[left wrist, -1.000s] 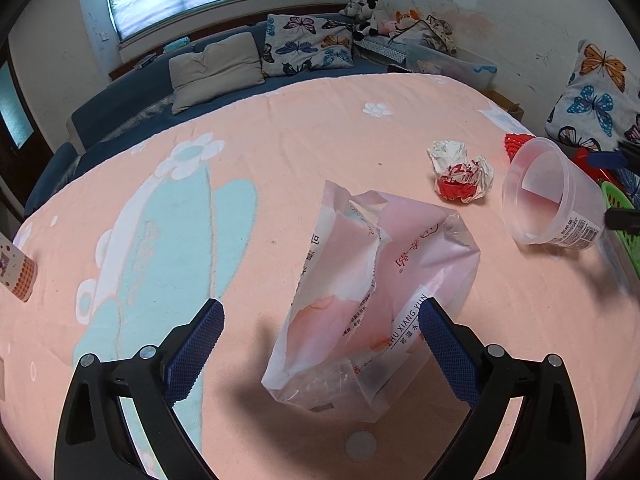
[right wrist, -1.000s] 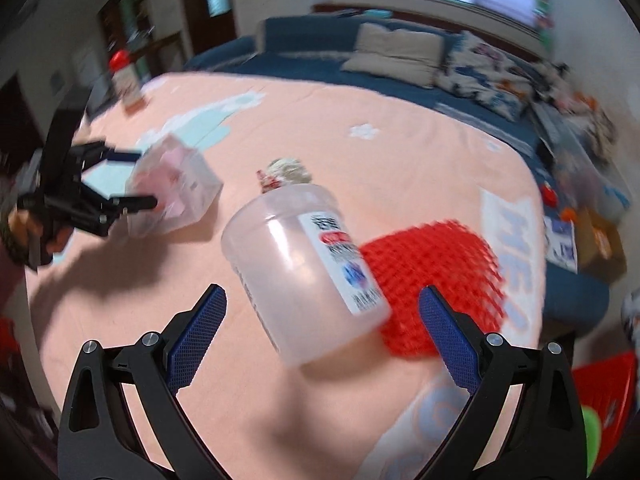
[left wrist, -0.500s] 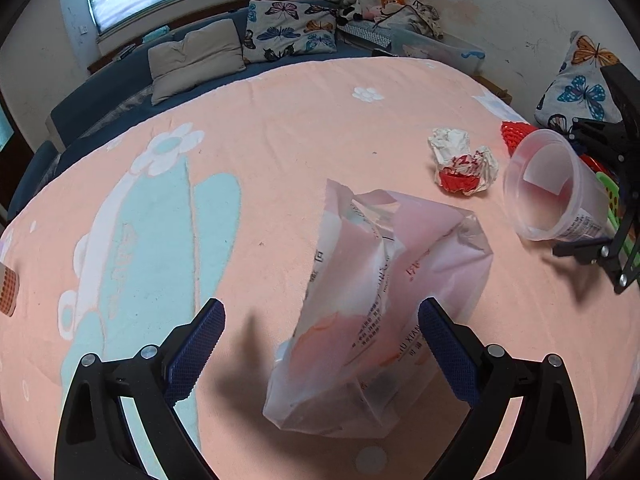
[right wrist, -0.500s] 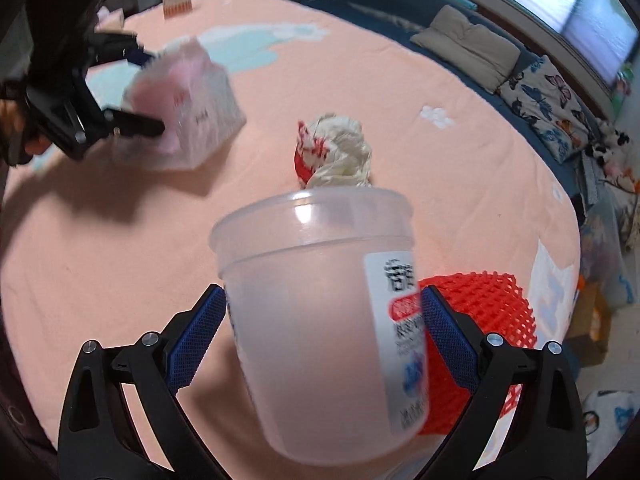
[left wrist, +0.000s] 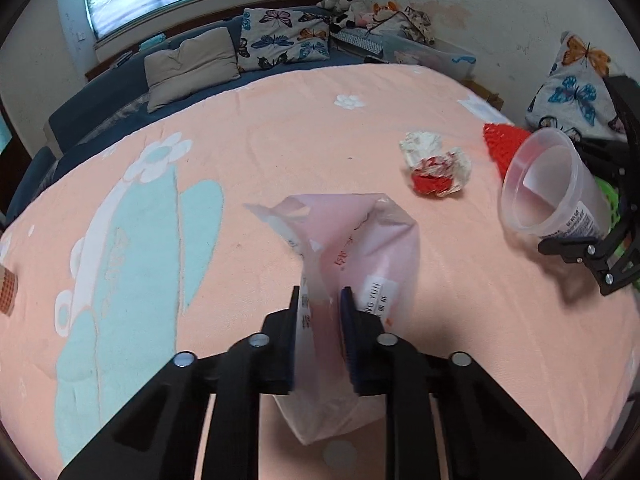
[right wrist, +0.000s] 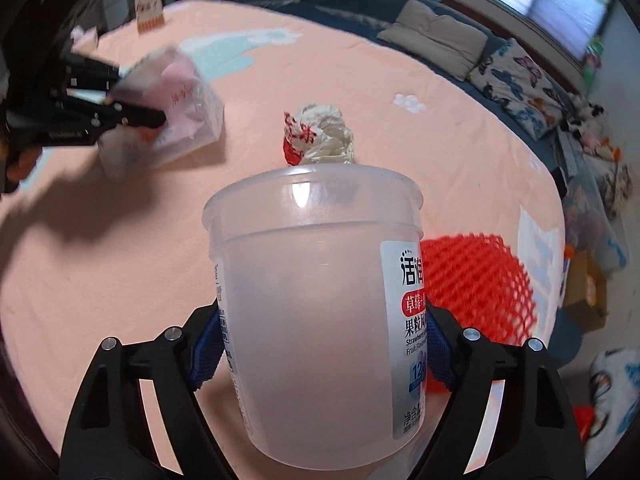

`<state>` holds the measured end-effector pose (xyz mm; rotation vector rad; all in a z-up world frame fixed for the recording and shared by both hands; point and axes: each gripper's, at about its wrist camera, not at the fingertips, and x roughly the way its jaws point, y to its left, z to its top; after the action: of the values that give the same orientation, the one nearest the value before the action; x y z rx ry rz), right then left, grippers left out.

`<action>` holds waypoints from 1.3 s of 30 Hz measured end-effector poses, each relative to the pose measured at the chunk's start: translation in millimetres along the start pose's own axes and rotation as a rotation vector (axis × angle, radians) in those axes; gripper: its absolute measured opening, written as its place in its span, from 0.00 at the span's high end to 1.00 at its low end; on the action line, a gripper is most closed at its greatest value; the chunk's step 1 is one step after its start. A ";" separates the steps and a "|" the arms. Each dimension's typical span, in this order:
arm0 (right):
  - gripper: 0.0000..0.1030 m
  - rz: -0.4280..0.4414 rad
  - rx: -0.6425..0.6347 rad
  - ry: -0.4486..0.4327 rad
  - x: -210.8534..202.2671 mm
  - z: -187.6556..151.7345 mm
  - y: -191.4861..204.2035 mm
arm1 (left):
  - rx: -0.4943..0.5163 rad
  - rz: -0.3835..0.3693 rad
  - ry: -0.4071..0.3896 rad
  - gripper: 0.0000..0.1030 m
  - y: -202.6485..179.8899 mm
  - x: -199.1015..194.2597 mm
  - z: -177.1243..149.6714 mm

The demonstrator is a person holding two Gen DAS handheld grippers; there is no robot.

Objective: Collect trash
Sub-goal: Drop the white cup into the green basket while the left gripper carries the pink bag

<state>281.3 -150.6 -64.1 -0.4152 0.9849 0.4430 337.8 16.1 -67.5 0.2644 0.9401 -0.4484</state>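
While the left gripper [left wrist: 320, 300] closes its jaws on the pink plastic bag [left wrist: 360, 248] on the peach bedspread [left wrist: 260, 152], the right gripper [right wrist: 324, 320] closes around the clear yogurt tub [right wrist: 308, 320]. A crumpled wrapper [left wrist: 438, 168] lies between them, red foam netting [right wrist: 476, 280] just beside the tub.

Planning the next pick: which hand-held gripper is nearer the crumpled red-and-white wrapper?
Right, I'd judge. The right hand-held gripper is closing around the plastic cup, just short of the wrapper. The left hand-held gripper, closing on the pink bag, sits farther off.
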 end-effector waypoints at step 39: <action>0.22 -0.183 0.451 -0.171 -151.6 -181.1 -24.8 | 0.162 -0.103 -0.168 0.96 -187.5 -111.0 -28.2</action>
<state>95.7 -291.5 -19.0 -0.0567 0.8412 0.0810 171.3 -108.7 3.2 0.3211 0.7561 -0.6333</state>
